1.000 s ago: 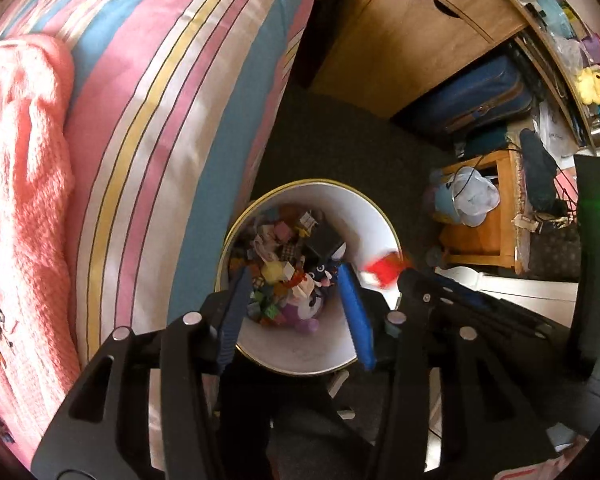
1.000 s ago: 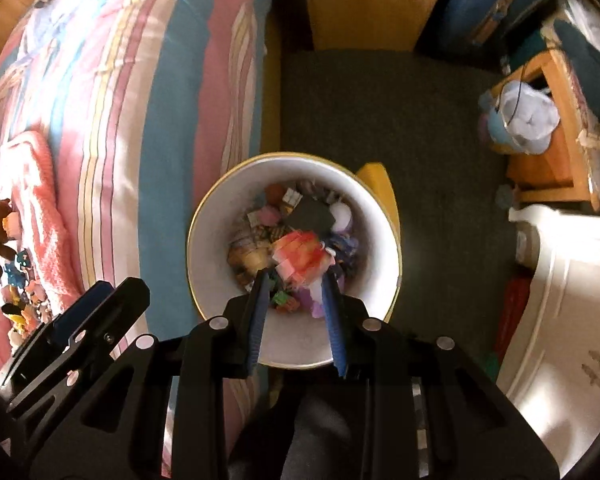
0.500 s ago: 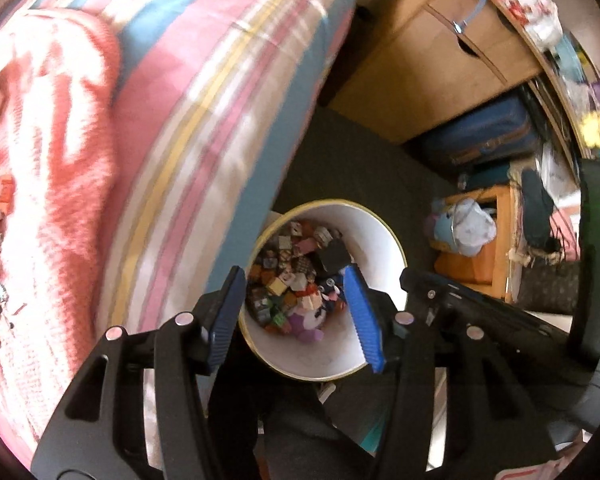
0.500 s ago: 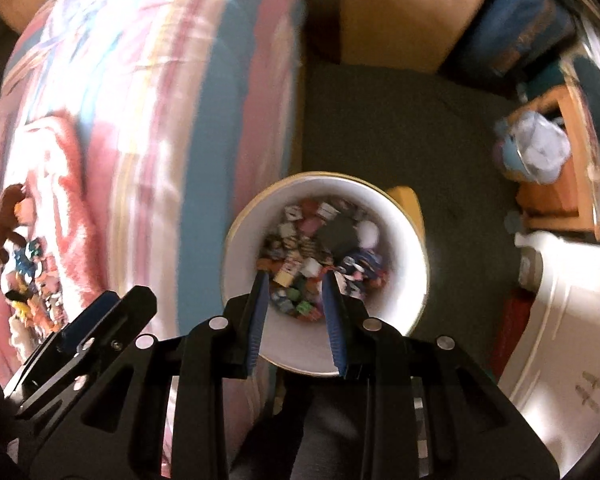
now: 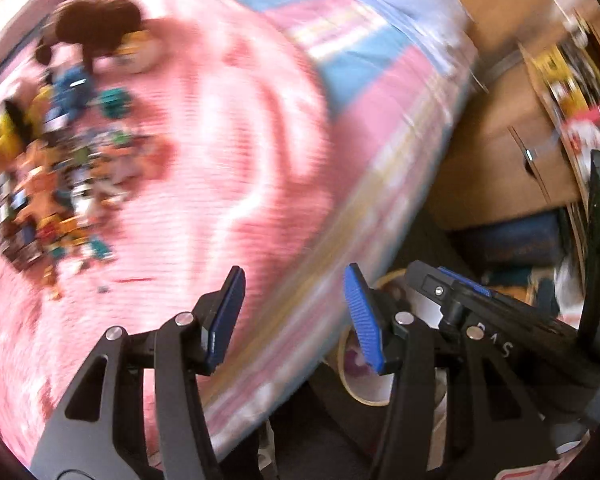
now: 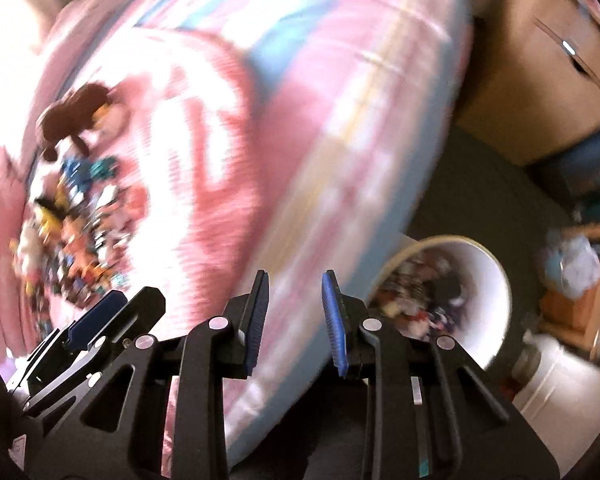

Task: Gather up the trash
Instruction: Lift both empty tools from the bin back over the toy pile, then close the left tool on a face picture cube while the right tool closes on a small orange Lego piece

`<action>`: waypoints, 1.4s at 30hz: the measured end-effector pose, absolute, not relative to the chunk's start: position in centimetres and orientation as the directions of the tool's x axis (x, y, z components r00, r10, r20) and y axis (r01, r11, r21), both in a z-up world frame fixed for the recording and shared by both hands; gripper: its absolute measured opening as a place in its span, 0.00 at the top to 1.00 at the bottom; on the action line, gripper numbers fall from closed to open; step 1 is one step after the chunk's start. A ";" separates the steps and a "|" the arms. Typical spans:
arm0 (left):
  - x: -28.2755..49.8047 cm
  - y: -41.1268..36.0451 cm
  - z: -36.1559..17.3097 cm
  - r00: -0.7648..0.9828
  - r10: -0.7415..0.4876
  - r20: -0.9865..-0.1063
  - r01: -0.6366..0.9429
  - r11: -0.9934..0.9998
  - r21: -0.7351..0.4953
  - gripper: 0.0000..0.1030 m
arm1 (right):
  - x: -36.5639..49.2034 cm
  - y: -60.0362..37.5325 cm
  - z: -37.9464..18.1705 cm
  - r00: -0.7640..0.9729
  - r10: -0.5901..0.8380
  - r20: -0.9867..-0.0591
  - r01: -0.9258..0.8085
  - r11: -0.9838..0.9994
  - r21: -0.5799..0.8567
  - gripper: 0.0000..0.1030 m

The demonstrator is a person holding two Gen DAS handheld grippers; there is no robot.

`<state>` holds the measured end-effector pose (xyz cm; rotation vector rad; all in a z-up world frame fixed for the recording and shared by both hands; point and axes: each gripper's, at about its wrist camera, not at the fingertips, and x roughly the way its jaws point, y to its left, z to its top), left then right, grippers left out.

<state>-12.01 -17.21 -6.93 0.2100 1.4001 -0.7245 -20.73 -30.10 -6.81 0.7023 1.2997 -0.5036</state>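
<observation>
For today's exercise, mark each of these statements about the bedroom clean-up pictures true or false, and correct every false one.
1. Both grippers are empty. True: the left gripper and the right gripper stand open with nothing between their fingers.
2. The white bin sits on the bed. False: it stands on the dark floor beside the bed.
3. A pile of small colourful items lies on the pink blanket. True.
4. The white bin is empty. False: it holds many small pieces.
5. A brown plush toy lies inside the bin. False: it lies on the bed.
</observation>
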 end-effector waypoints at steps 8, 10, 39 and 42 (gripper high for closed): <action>-6.4 -7.1 -6.7 0.096 -0.315 -0.944 0.367 0.893 -0.260 0.52 | -12.1 -21.6 -7.2 0.208 0.109 -0.972 0.500 0.842 0.202 0.73; -5.6 -4.6 -6.8 0.111 -0.304 -0.946 0.315 0.914 -0.257 0.52 | -10.5 -19.6 -7.3 0.202 0.122 -0.972 0.454 0.868 0.203 0.73; 2.6 10.4 -15.4 0.132 -0.267 -0.955 0.007 0.963 -0.268 0.52 | -0.2 -6.9 -14.3 0.083 0.131 -0.988 0.254 0.956 0.148 0.73; 3.2 10.0 -16.2 0.121 -0.279 -0.953 0.004 0.960 -0.280 0.52 | 0.3 -7.1 -14.9 0.075 0.124 -0.989 0.257 0.956 0.139 0.73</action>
